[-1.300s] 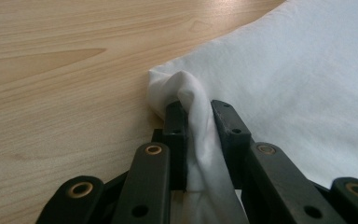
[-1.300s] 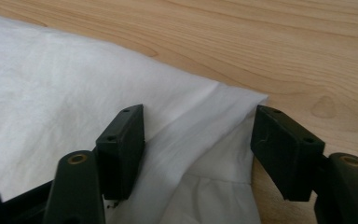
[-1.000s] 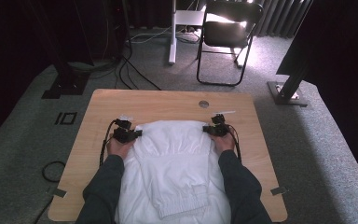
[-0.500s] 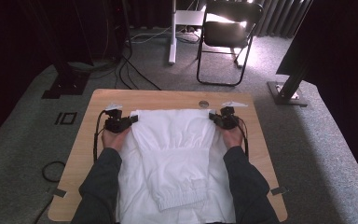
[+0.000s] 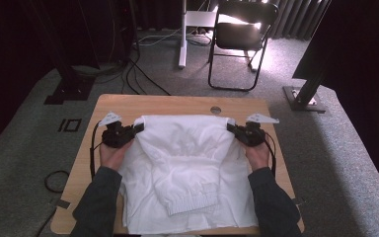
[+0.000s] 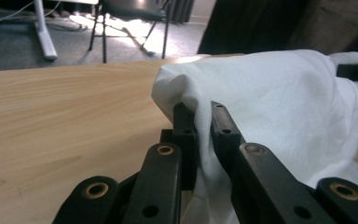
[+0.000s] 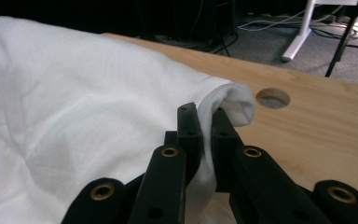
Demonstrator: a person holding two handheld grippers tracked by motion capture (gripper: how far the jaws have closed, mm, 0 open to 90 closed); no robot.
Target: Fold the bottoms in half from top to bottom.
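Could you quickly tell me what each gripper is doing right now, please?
Left gripper: shut on a corner of the white garment.
Right gripper: shut on the garment's other far corner.

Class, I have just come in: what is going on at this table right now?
A person at a wooden table is handling a white garment with a two-jaw tool in each hand. The left tool is shut on the cloth at one side of its far edge, and the right tool is shut on the other side. That edge is held up and stretched between them, while the rest of the garment, with an elastic cuff showing, lies on the table toward the person.
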